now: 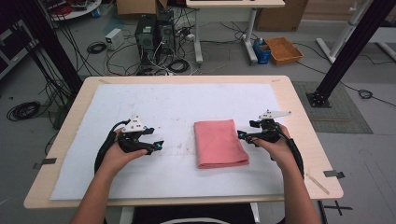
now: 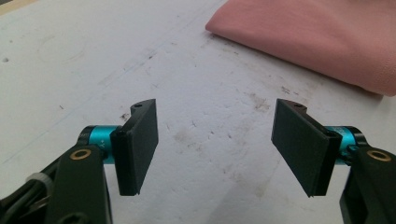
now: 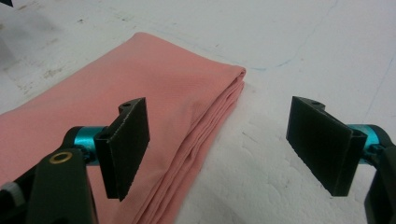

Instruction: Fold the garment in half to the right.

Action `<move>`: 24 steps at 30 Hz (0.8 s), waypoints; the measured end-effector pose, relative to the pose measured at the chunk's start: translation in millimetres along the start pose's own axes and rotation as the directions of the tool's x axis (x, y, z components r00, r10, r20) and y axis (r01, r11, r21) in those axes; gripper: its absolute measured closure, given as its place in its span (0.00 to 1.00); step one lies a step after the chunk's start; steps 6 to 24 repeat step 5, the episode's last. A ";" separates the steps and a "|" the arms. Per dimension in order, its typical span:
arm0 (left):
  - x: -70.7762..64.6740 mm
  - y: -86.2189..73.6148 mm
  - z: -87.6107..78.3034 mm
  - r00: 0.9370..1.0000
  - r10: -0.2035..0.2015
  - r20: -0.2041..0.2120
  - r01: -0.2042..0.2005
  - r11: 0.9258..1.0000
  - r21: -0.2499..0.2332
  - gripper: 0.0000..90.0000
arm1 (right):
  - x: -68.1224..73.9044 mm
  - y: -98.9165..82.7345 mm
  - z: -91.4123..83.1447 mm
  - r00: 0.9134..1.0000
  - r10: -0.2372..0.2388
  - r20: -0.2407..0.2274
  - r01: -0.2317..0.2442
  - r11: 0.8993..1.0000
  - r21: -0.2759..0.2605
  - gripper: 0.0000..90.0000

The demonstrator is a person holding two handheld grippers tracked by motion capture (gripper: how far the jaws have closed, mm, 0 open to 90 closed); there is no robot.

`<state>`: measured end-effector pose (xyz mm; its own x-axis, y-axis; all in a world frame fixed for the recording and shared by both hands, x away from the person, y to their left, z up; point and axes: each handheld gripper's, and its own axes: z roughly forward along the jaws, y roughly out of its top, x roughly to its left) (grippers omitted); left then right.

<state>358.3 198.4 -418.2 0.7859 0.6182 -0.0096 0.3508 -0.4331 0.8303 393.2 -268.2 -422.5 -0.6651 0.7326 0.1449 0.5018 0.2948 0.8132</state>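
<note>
A folded pink cloth (image 1: 219,143) lies flat on the white mat (image 1: 177,107) near the table's middle. My left gripper (image 1: 158,145) rests to the cloth's left, a hand's width away, open with bare mat between its jaws (image 2: 215,149); the cloth (image 2: 317,37) lies beyond, at the upper right of the left gripper view. My right gripper (image 1: 243,136) sits at the cloth's right edge, open (image 3: 218,149). The cloth's layered edge (image 3: 205,135) runs between its jaws, with one jaw over the cloth (image 3: 93,116) and the other over bare mat. The pads do not press on it.
The mat covers most of the wooden table (image 1: 299,121). On the floor beyond the far edge are computer towers (image 1: 154,32), tangled cables (image 1: 173,63) and an orange tray (image 1: 283,49). A black frame post (image 1: 348,51) stands at the right, another at the left.
</note>
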 end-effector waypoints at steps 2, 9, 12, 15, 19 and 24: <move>0.1 -0.3 0.6 1.000 -0.005 0.000 0.005 1.000 0.002 0.35 | -1.0 0.2 0.0 1.000 -0.003 -0.003 0.003 1.000 -0.005 0.24; 1.3 -0.9 1.0 1.000 -0.008 0.003 0.008 1.000 0.004 0.35 | -2.2 0.0 -0.5 1.000 0.001 -0.001 -0.001 1.000 -0.004 0.24; 1.3 -0.9 1.0 1.000 -0.008 0.003 0.008 1.000 0.004 0.35 | -2.2 0.0 -0.5 1.000 0.001 -0.001 -0.001 1.000 -0.004 0.24; 1.3 -0.9 1.0 1.000 -0.008 0.003 0.008 1.000 0.004 0.35 | -2.2 0.0 -0.5 1.000 0.001 -0.001 -0.001 1.000 -0.004 0.24; 1.3 -0.9 1.0 1.000 -0.008 0.003 0.008 1.000 0.004 0.35 | -2.2 0.0 -0.5 1.000 0.001 -0.001 -0.001 1.000 -0.004 0.24; 1.3 -0.9 1.0 1.000 -0.008 0.003 0.008 1.000 0.004 0.35 | -2.2 0.0 -0.5 1.000 0.001 -0.001 -0.001 1.000 -0.004 0.24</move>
